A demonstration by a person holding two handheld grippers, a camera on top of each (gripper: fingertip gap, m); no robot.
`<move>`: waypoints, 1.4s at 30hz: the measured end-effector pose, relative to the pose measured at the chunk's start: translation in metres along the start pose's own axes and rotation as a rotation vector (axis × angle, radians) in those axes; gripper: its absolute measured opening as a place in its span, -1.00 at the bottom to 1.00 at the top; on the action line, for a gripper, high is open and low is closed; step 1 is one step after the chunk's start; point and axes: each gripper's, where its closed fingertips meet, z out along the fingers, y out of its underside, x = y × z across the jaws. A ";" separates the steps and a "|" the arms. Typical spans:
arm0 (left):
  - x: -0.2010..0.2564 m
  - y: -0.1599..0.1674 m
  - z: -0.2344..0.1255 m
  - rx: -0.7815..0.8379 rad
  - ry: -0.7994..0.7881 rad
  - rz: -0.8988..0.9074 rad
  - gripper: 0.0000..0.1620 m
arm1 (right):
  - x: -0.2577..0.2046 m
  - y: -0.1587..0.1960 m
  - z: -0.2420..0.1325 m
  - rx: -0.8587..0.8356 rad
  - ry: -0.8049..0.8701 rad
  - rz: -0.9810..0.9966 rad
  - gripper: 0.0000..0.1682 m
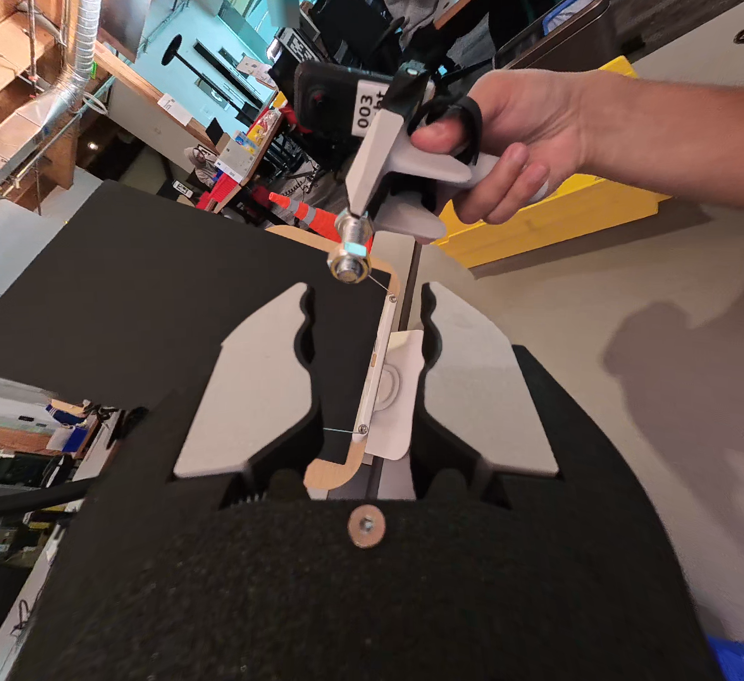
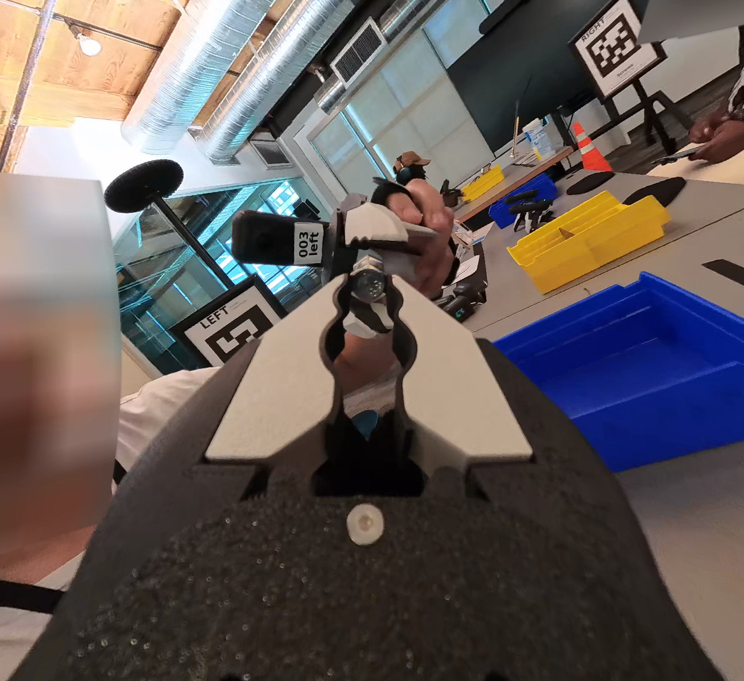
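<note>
My right gripper (image 2: 368, 284) is shut on the head of a silver bolt (image 2: 367, 287). In the left wrist view a hand holds that right gripper (image 1: 356, 215) up, and the bolt (image 1: 349, 255), with nuts threaded on it, points toward the camera. My left gripper (image 1: 366, 293) is open wide and empty. The bolt's free end hangs just beyond the left fingertips, close to the gap between them. In the right wrist view one white finger (image 2: 374, 225) of the left gripper shows above the bolt and another below it.
A black board (image 1: 161, 299) with a wooden edge and a white bracket (image 1: 380, 372) stands behind the left fingers. On the grey table (image 2: 684, 521) are a blue bin (image 2: 628, 372) and yellow bins (image 2: 583, 235). An orange cone (image 2: 587, 150) and people are farther off. Less than 4 cm separates the two grippers' tips.
</note>
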 end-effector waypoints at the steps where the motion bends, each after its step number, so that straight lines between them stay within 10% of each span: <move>1: 0.000 -0.002 0.000 0.012 -0.012 0.011 -0.39 | -0.001 0.002 0.002 -0.008 -0.011 0.007 -0.80; 12: -0.002 -0.010 -0.007 0.085 -0.019 -0.127 -0.75 | -0.005 0.011 0.013 -0.052 -0.016 -0.026 -0.81; 24: -0.003 -0.019 -0.007 0.379 0.610 -1.645 -0.76 | -0.002 0.005 0.011 -0.064 0.222 -0.449 -0.80; 27: -0.002 -0.012 -0.003 0.413 0.693 -1.773 -0.76 | 0.005 0.005 0.009 -0.078 0.276 -0.450 -0.81; 32: 0.000 -0.009 -0.003 0.401 0.642 -1.634 -0.63 | 0.014 0.000 0.003 -0.036 0.272 -0.335 -0.80; 42: -0.014 0.026 -0.002 0.130 0.125 -0.671 -0.24 | 0.018 -0.004 -0.008 0.020 0.133 -0.059 -0.80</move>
